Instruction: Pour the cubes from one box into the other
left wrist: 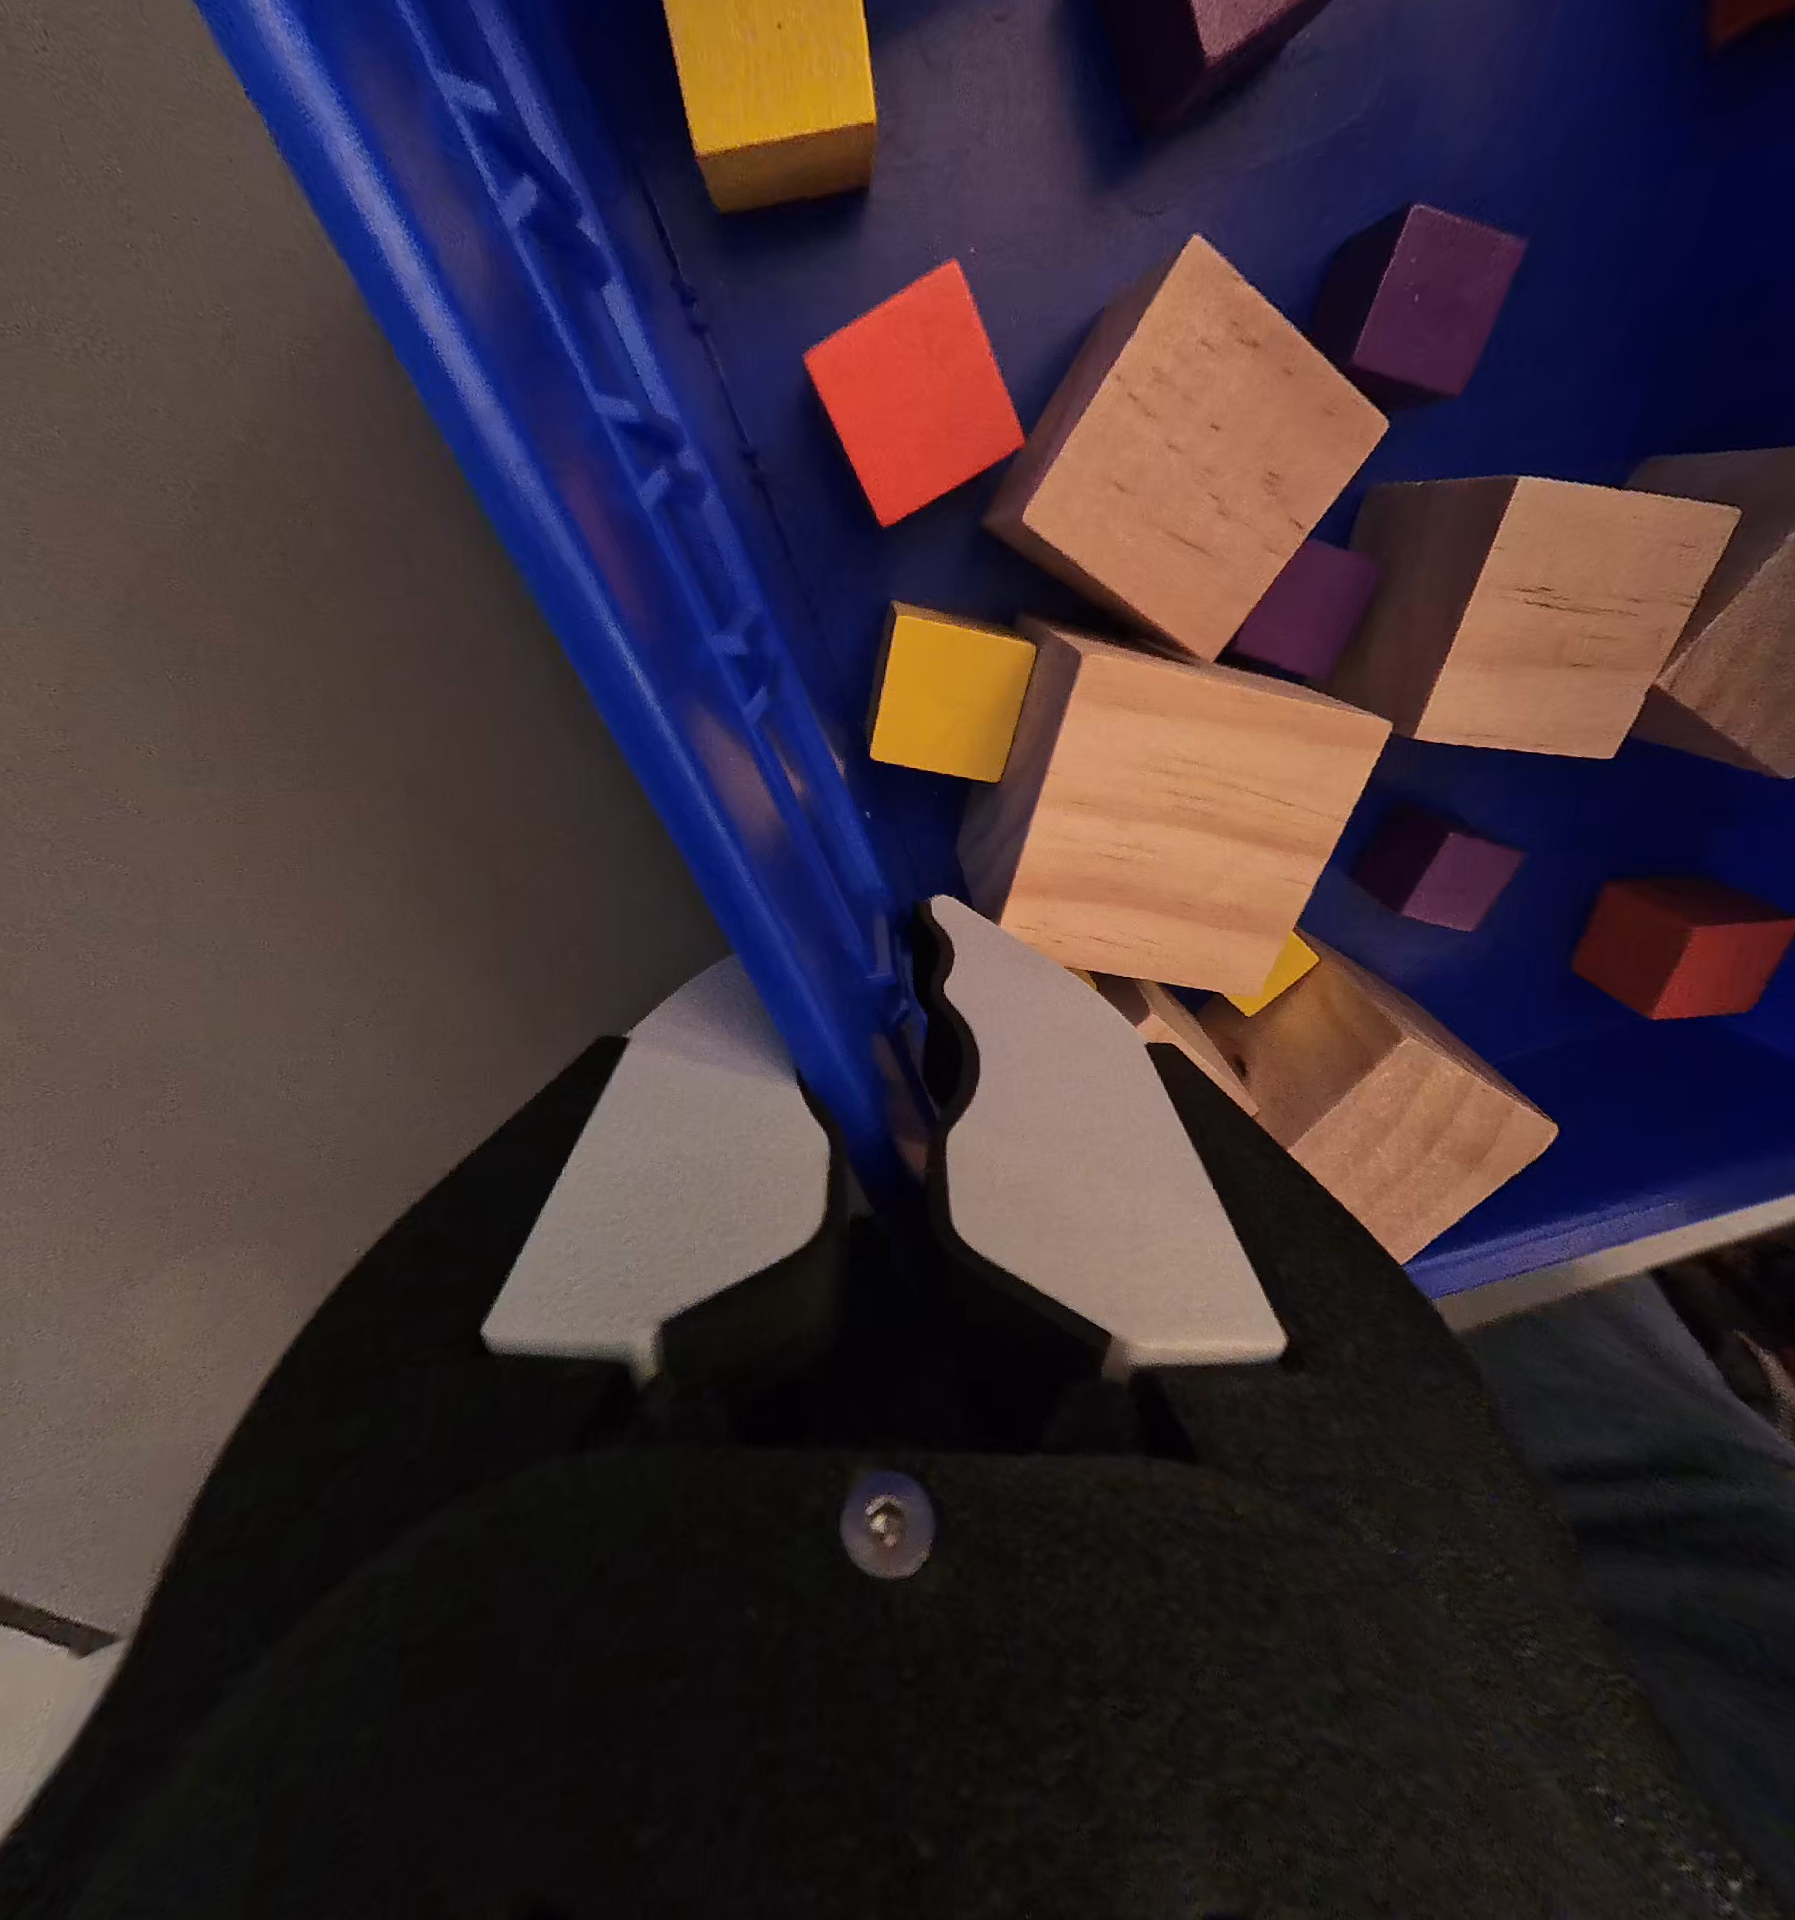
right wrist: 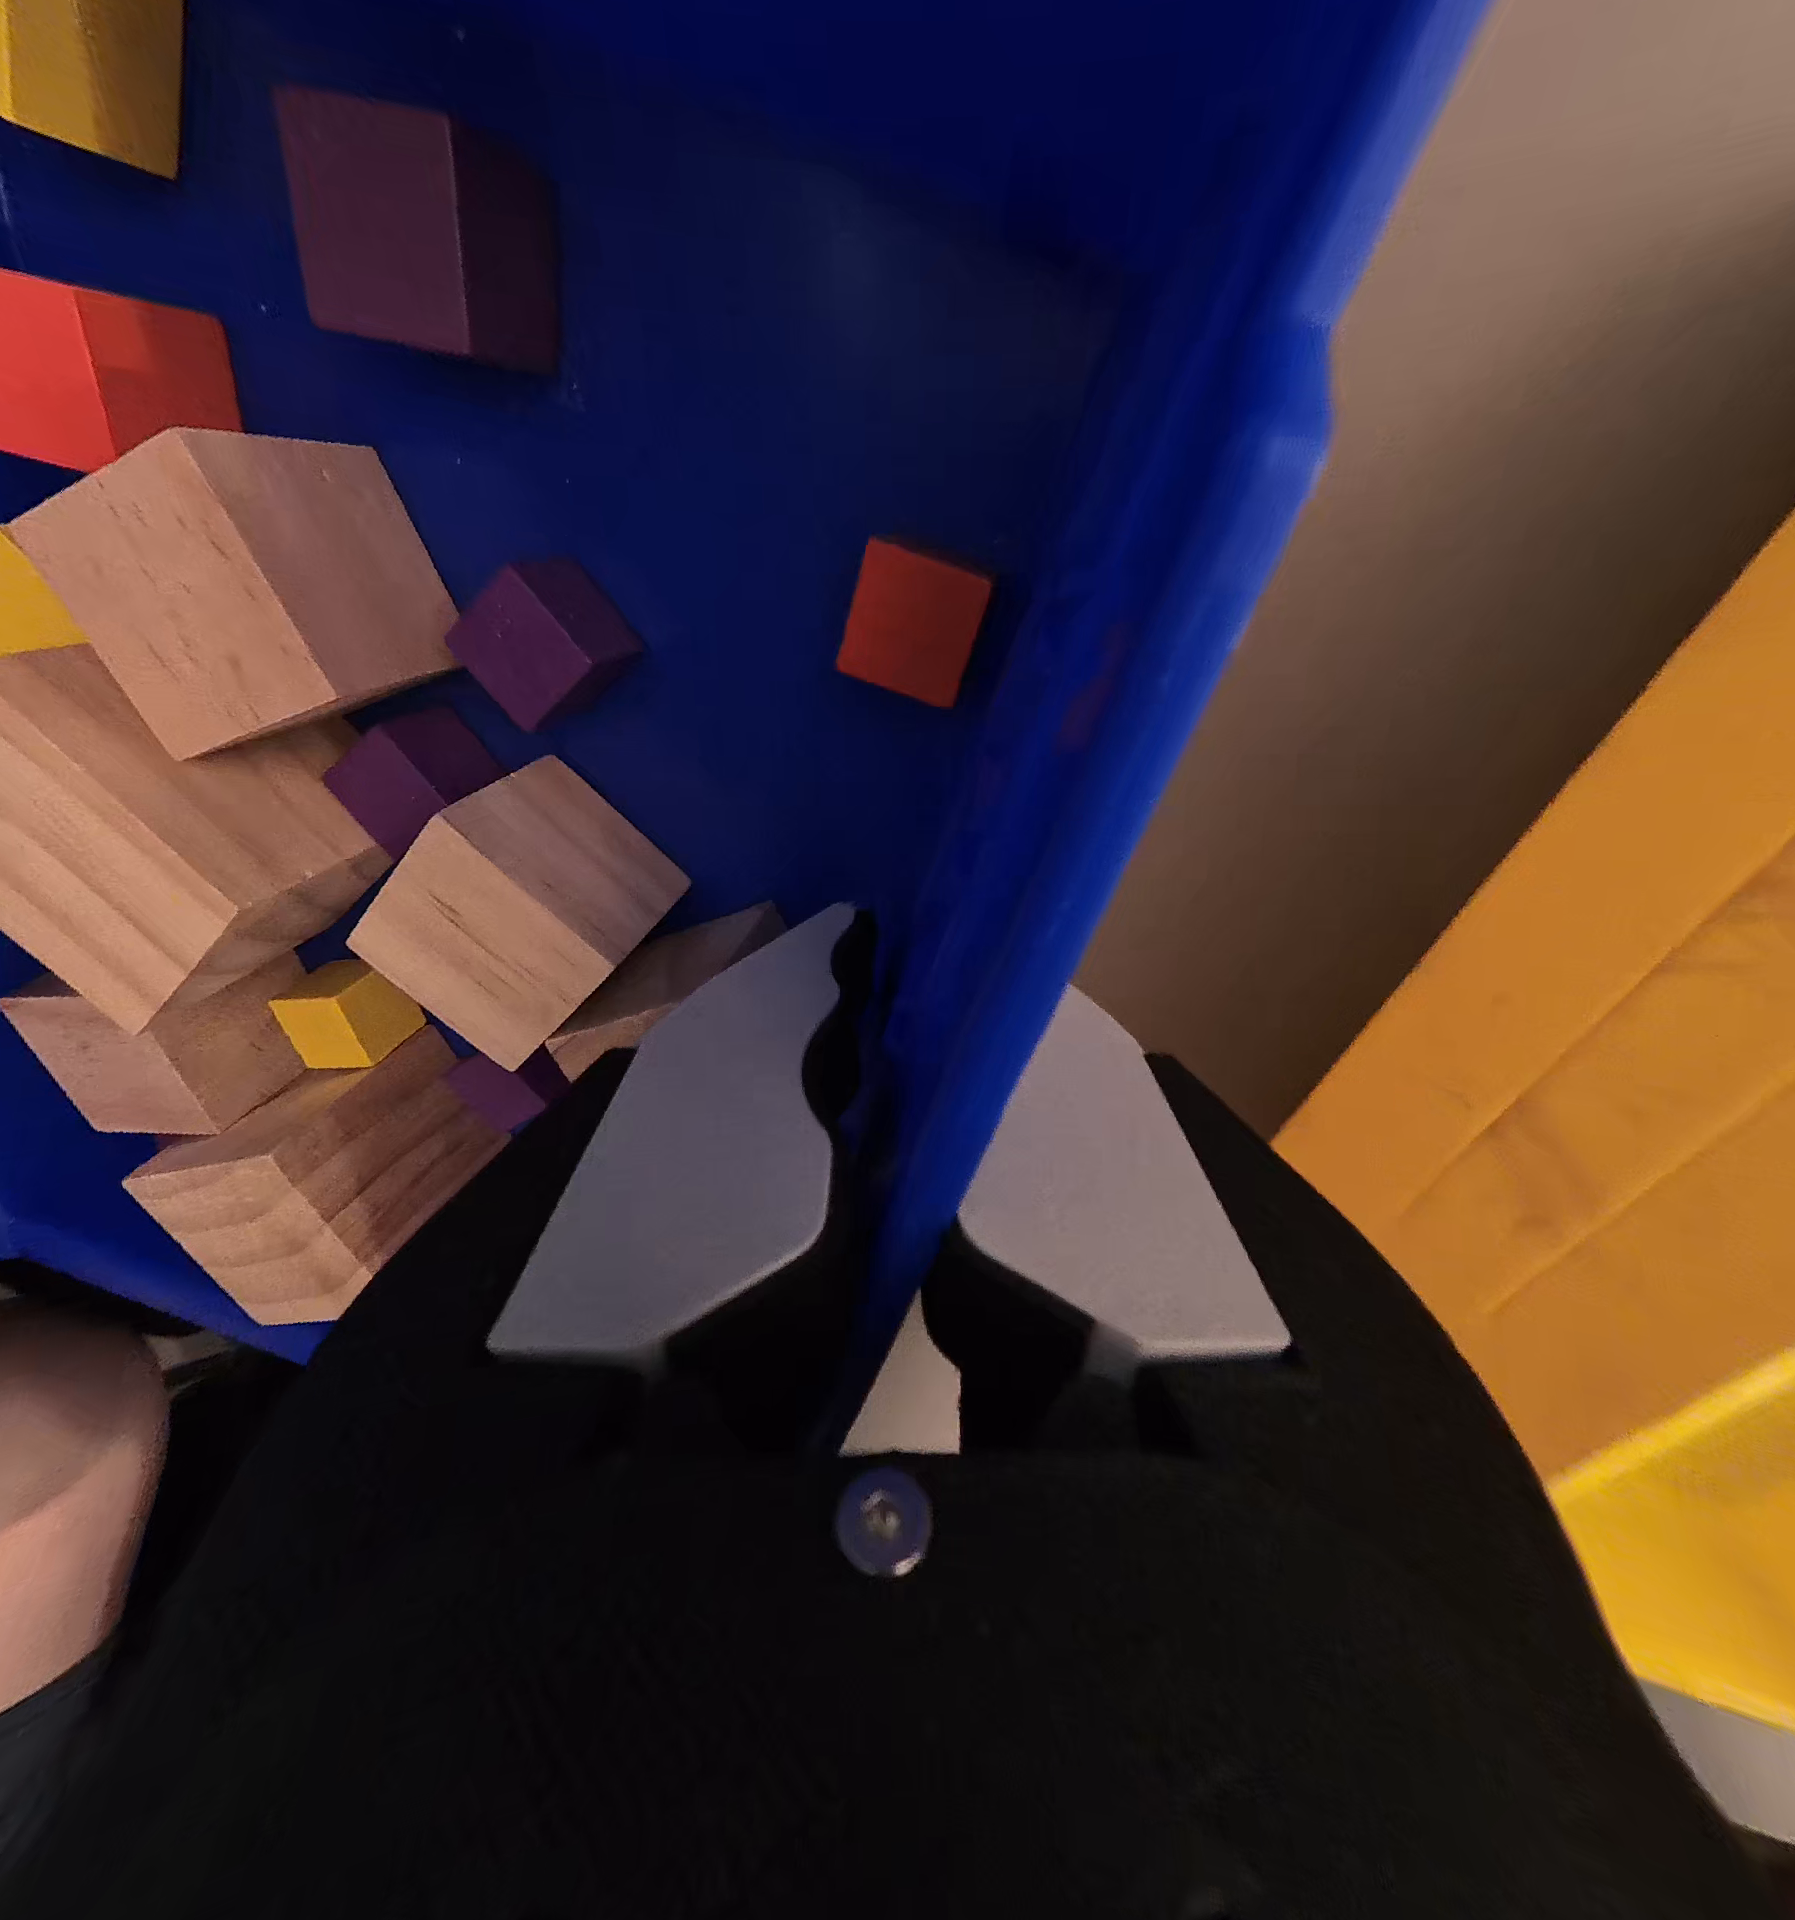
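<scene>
watching from beside the table, i first took in the left wrist view. the left gripper [left wrist: 888, 1023] was pinching the side wall of the blue box [left wrist: 602, 499], one pale finger [left wrist: 685, 1153] outside the wall and the other inside. the box looked tipped, and the cubes [left wrist: 1173, 800] lay loose across its floor, several heaped near the gripper's end. i counted there five plain wooden cubes, one only partly seen at the frame's edge, plus a sliver of wood behind the inner finger; three yellow ones, a big one at the top and two small; two red; and about five purple, one cut off at the top edge. a scrap of red in the top corner might have been another.

then the right wrist view. the right gripper [right wrist: 908, 997] was clamped the same way on the opposite wall of the blue box [right wrist: 1132, 623], with one finger [right wrist: 706, 1153] inside among the cubes [right wrist: 124, 821]. here i counted about six wooden cubes, three yellow, two red and five purple. beyond the wall stood the yellow box [right wrist: 1599, 1091], close beside the blue one; its inside was not visible, so i could not tell whether it held anything.

as i judged it, the pour was barely begun: the blue box was held at both sides and tilted, yet the cubes seen were all inside it, and none was seen crossing to the yellow box. nearly the whole transfer seemed left.
</scene>
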{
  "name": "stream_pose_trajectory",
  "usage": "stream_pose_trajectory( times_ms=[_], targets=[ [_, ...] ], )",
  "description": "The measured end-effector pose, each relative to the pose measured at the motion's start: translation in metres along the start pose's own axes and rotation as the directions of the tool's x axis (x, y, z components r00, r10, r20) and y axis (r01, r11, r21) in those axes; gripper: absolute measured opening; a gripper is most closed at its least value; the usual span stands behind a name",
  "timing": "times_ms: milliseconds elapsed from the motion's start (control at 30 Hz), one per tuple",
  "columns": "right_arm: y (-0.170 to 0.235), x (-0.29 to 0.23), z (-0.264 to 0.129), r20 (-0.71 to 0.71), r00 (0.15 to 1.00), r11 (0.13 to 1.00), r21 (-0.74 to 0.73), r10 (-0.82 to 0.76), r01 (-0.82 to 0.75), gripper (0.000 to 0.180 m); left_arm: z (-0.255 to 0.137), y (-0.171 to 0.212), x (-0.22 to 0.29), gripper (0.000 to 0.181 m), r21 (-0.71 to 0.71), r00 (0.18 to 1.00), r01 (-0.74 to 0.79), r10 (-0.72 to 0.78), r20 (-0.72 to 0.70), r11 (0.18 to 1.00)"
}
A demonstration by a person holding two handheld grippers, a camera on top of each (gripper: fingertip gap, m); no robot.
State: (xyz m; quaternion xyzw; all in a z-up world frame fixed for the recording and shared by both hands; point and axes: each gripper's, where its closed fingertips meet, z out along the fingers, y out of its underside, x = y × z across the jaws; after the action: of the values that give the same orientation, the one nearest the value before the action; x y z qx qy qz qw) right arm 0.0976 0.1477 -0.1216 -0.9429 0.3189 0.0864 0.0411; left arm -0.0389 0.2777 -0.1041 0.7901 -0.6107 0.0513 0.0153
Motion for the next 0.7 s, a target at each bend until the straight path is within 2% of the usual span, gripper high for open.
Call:
stream_pose_trajectory(
  times_ms=[200, 433, 533, 700],
  targets=[
    [-0.007, 0.023, -0.055, -0.034, 0.999, 1.000, 0.020, -0.007, 0.008, 0.007, -0.043, -0.026, 0.028, 0.009, 0.027, 1.000, -0.001, 0.002, -0.006, 1.000],
    [-0.016, 0.080, -0.160, -0.027, 0.999, 0.986, 0.167, 0.027, -0.023, 0.007, -0.130, -0.093, 0.088, 0.009, 0.130, 0.992, -0.101, 0.091, 0.082, 0.986],
    [-0.009, 0.132, -0.193, -0.094, 0.991, 0.972, 0.224, 0.096, -0.073, 0.007, -0.131, -0.135, 0.132, 0.009, 0.186, 0.986, -0.168, 0.164, 0.040, 0.968],
    [0.012, 0.220, -0.208, -0.155, 0.963, 0.951, 0.254, 0.221, -0.178, 0.007, -0.107, -0.191, 0.205, 0.009, 0.214, 0.963, -0.252, 0.267, -0.043, 0.944]
  ],
)
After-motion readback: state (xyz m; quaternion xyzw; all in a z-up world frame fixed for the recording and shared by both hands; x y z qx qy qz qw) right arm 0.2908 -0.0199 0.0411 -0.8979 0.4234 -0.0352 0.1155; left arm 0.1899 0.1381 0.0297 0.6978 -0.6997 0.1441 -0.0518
